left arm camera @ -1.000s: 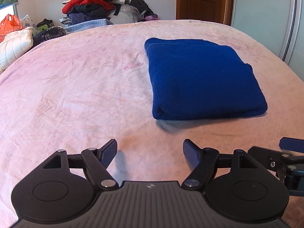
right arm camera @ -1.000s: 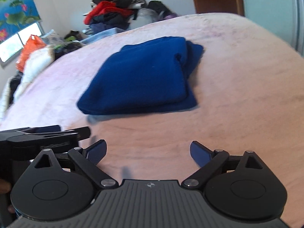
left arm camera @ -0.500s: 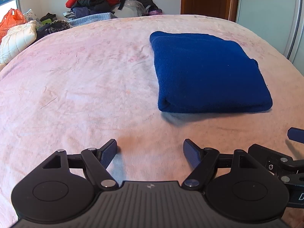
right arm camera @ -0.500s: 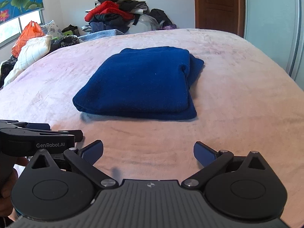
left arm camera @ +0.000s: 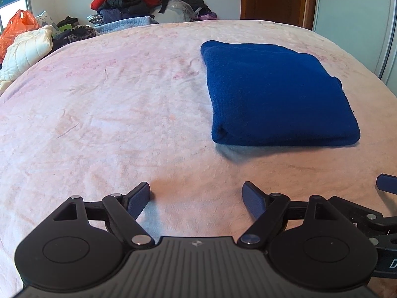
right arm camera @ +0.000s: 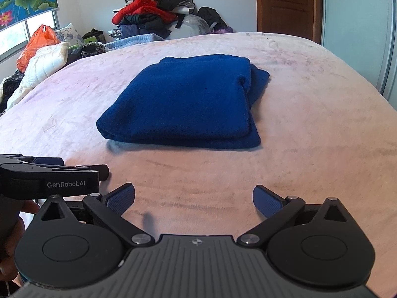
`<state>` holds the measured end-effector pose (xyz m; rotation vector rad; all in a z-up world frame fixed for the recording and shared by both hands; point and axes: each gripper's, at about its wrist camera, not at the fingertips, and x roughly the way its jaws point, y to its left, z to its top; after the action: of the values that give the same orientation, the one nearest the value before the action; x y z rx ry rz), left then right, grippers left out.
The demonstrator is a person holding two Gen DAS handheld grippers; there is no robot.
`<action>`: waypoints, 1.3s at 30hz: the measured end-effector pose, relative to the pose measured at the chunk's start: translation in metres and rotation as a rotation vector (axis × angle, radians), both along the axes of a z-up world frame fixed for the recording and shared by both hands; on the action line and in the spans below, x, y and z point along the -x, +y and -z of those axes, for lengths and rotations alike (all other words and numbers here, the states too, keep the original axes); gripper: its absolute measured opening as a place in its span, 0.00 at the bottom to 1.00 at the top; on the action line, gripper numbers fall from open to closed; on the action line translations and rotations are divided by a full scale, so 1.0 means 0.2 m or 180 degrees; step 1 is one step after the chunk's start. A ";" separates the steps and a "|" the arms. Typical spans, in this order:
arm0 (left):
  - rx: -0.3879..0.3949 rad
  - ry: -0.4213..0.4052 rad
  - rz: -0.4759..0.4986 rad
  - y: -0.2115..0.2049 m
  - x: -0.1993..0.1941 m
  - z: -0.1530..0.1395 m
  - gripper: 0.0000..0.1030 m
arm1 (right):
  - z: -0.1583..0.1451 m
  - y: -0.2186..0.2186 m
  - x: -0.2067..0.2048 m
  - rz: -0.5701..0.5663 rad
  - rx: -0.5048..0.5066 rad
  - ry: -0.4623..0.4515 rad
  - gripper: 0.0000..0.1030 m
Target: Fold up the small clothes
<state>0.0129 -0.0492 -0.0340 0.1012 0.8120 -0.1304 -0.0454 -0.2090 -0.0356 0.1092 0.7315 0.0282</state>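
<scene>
A dark blue garment [left arm camera: 278,94] lies folded into a neat rectangle on the pink bed cover [left arm camera: 111,104]. In the right wrist view the garment [right arm camera: 188,99] sits at the centre, its folded layers showing along the right side. My left gripper [left arm camera: 196,198] is open and empty, low over the cover, short of the garment and to its left. My right gripper [right arm camera: 193,200] is open and empty, in front of the garment. The left gripper's body [right arm camera: 49,178] shows at the left edge of the right wrist view.
A heap of clothes [right arm camera: 153,15] is piled at the far end of the bed. A white quilted item [right arm camera: 42,67] and an orange bag [right arm camera: 37,42] lie at the far left. A wooden door [right arm camera: 285,2] stands behind on the right.
Both grippers have drawn back and lifted slightly from the folded garment, and the right wrist view has levelled out. The garment has not moved. Both stay open.
</scene>
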 end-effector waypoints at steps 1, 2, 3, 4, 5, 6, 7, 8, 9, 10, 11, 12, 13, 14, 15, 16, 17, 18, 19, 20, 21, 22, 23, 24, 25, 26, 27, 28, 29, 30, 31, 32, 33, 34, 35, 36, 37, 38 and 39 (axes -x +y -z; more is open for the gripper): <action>0.0000 -0.0003 -0.0002 0.00 0.00 0.00 0.79 | 0.00 0.00 0.00 0.0005 -0.0002 -0.0002 0.99; 0.0000 -0.0005 -0.0004 0.00 0.00 0.00 0.79 | 0.00 0.00 0.00 0.0013 -0.0002 -0.0004 0.99; 0.0000 -0.0003 -0.0004 0.00 0.00 0.00 0.79 | 0.00 0.00 0.00 0.0018 -0.0003 -0.0009 0.99; 0.0001 -0.0002 -0.0003 0.00 0.00 0.00 0.79 | 0.00 -0.01 0.00 0.0025 -0.0003 -0.0013 0.99; 0.0002 0.0001 -0.0002 0.00 0.00 0.00 0.79 | 0.00 -0.01 0.00 0.0032 -0.0005 -0.0015 0.99; 0.0004 0.0004 -0.0003 0.00 0.00 0.00 0.79 | 0.00 -0.01 0.01 0.0037 -0.0008 -0.0016 0.99; 0.0004 0.0005 -0.0003 0.00 0.00 0.00 0.79 | 0.00 -0.02 0.00 0.0041 -0.0014 -0.0004 0.99; 0.0003 0.0005 -0.0002 0.00 0.00 0.00 0.79 | 0.01 -0.02 0.00 0.0053 -0.0022 0.0010 0.99; 0.0001 0.0002 -0.0001 0.00 0.00 0.00 0.79 | 0.01 -0.02 0.00 0.0057 -0.0029 0.0013 0.99; -0.0003 0.0002 0.0002 0.00 0.00 0.00 0.79 | 0.01 -0.02 0.00 0.0054 -0.0033 0.0009 0.99; -0.0007 0.0004 0.0005 0.00 0.00 0.00 0.79 | 0.01 -0.02 0.00 0.0049 -0.0029 0.0006 0.99; -0.0008 0.0002 0.0004 0.00 0.00 0.00 0.79 | 0.01 -0.02 0.00 0.0043 -0.0022 0.0002 0.99; -0.0015 0.0002 0.0006 0.00 0.00 0.01 0.79 | 0.01 -0.02 0.01 0.0037 -0.0015 -0.0002 0.99; -0.0023 0.0001 0.0010 0.00 0.00 0.01 0.80 | 0.01 -0.02 0.01 0.0033 -0.0013 -0.0004 0.99; -0.0032 -0.0001 0.0015 0.00 0.00 0.01 0.80 | 0.01 -0.02 0.01 0.0032 -0.0014 -0.0007 0.99; -0.0040 -0.0003 0.0017 0.00 0.00 0.01 0.80 | 0.01 -0.02 0.01 0.0030 -0.0016 -0.0009 0.99; -0.0044 -0.0004 0.0017 0.00 0.00 0.01 0.80 | 0.01 -0.02 0.01 0.0028 -0.0016 -0.0010 0.99; -0.0046 -0.0004 0.0016 0.00 0.00 0.01 0.80 | 0.01 -0.02 0.01 0.0027 -0.0016 -0.0014 0.99; -0.0045 -0.0003 0.0014 0.00 0.00 0.01 0.81 | 0.01 -0.02 0.02 0.0026 -0.0012 -0.0017 0.99; -0.0043 -0.0003 0.0011 0.00 0.00 0.01 0.81 | 0.01 -0.02 0.02 0.0025 -0.0006 -0.0020 0.99; -0.0041 -0.0002 0.0007 0.00 0.01 0.01 0.81 | 0.00 -0.02 0.02 0.0023 0.0001 -0.0022 0.99; -0.0039 -0.0001 0.0004 0.00 0.01 0.01 0.81 | 0.00 -0.02 0.02 0.0023 0.0008 -0.0026 0.99; -0.0040 0.0001 0.0002 0.00 0.01 0.01 0.82 | 0.00 -0.01 0.02 0.0023 0.0014 -0.0029 0.99; -0.0040 0.0000 0.0001 0.00 0.01 0.01 0.82 | 0.00 -0.01 0.02 0.0024 0.0017 -0.0030 0.99; -0.0038 0.0000 0.0000 0.00 0.01 0.01 0.82 | 0.00 -0.01 0.02 0.0026 0.0019 -0.0030 0.99; -0.0038 0.0001 0.0001 0.00 0.01 0.01 0.82 | 0.00 -0.01 0.02 0.0026 0.0016 -0.0028 0.99; -0.0037 0.0001 -0.0001 0.00 0.01 0.01 0.82 | 0.00 -0.01 0.02 0.0025 0.0009 -0.0028 0.99; -0.0037 0.0000 -0.0002 0.00 0.01 0.01 0.82 | 0.00 -0.01 0.02 0.0025 0.0000 -0.0028 0.99; -0.0037 -0.0002 -0.0002 0.00 0.01 0.01 0.82 | 0.01 -0.01 0.02 0.0029 0.0002 -0.0027 0.99; -0.0037 -0.0001 -0.0002 0.00 0.01 0.01 0.83 | 0.01 -0.01 0.02 0.0027 0.0006 -0.0029 0.99; -0.0038 -0.0002 -0.0003 0.00 0.01 0.01 0.83 | 0.00 -0.01 0.02 0.0024 0.0011 -0.0029 0.99; -0.0039 -0.0004 -0.0005 0.00 0.01 0.01 0.83 | 0.00 -0.01 0.02 0.0024 0.0009 -0.0034 0.99; -0.0042 -0.0007 -0.0007 0.00 0.01 0.01 0.83 | 0.00 -0.01 0.02 0.0021 0.0009 -0.0038 0.99; -0.0045 -0.0010 -0.0007 0.00 0.02 0.01 0.83 | 0.00 -0.01 0.02 0.0016 0.0010 -0.0041 0.99; -0.0049 -0.0013 -0.0007 0.00 0.02 0.01 0.83 | 0.00 -0.01 0.03 0.0011 0.0007 -0.0047 0.99; -0.0054 -0.0014 -0.0009 0.00 0.02 0.01 0.83 | 0.00 -0.01 0.03 0.0012 0.0002 -0.0051 0.99; -0.0064 -0.0016 -0.0010 0.00 0.02 0.01 0.83 | 0.00 -0.01 0.02 0.0017 -0.0001 -0.0050 0.99; -0.0079 -0.0021 -0.0014 0.00 0.02 0.01 0.85 | 0.00 -0.01 0.02 0.0021 -0.0003 -0.0047 0.99; -0.0096 -0.0027 -0.0021 0.00 0.02 0.01 0.86 | 0.00 -0.01 0.02 0.0021 -0.0004 -0.0048 0.99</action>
<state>0.0089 -0.0501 -0.0369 0.1275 0.8060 -0.1115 -0.0502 -0.2110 -0.0363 0.1126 0.7161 0.0231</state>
